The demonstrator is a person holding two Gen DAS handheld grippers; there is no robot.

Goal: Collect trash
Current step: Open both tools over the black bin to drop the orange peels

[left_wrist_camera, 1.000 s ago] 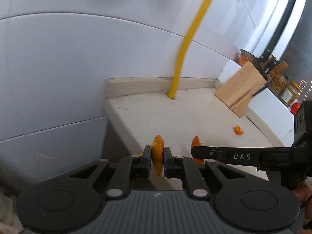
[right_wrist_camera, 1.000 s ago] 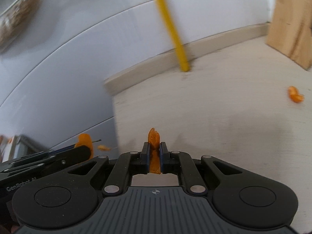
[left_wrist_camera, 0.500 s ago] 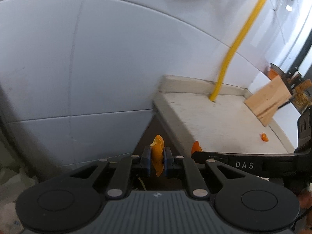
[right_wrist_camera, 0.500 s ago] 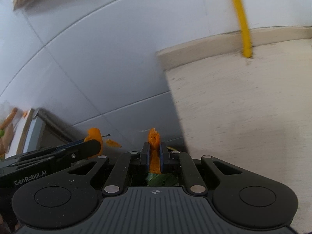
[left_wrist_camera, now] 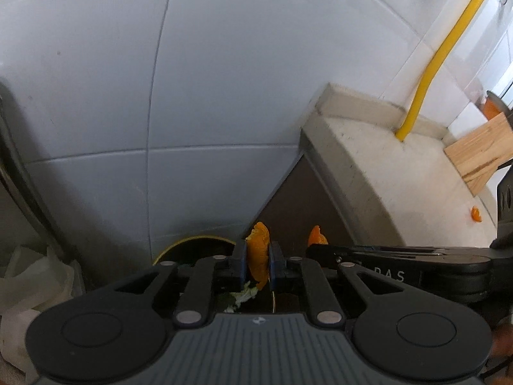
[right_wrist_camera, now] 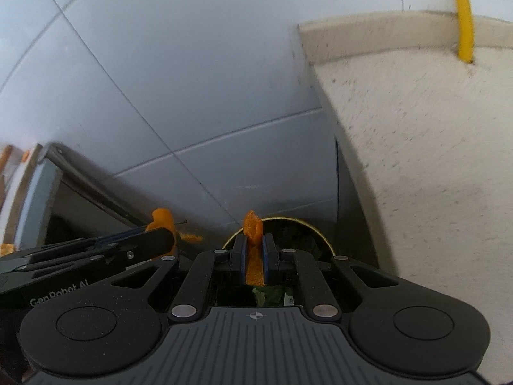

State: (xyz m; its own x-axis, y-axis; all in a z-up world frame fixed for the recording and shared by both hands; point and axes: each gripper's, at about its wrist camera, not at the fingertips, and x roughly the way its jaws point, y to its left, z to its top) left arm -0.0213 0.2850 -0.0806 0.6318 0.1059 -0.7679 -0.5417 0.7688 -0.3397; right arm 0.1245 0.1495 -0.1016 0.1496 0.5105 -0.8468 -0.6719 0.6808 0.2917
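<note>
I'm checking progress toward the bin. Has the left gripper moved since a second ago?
Yes. The left gripper, shut on an orange peel, has left the countertop and now hangs beyond its edge over the bin.

Your right gripper (right_wrist_camera: 254, 258) pinches an orange peel (right_wrist_camera: 253, 243) above a yellow-rimmed bin (right_wrist_camera: 317, 234). To its left, the left gripper (right_wrist_camera: 160, 240) clamps another peel (right_wrist_camera: 163, 221); the counter (right_wrist_camera: 433, 160) lies to its right.

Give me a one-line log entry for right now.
left gripper: shut on orange peel | right gripper: shut on second orange peel | both above bin | one peel on counter
</note>
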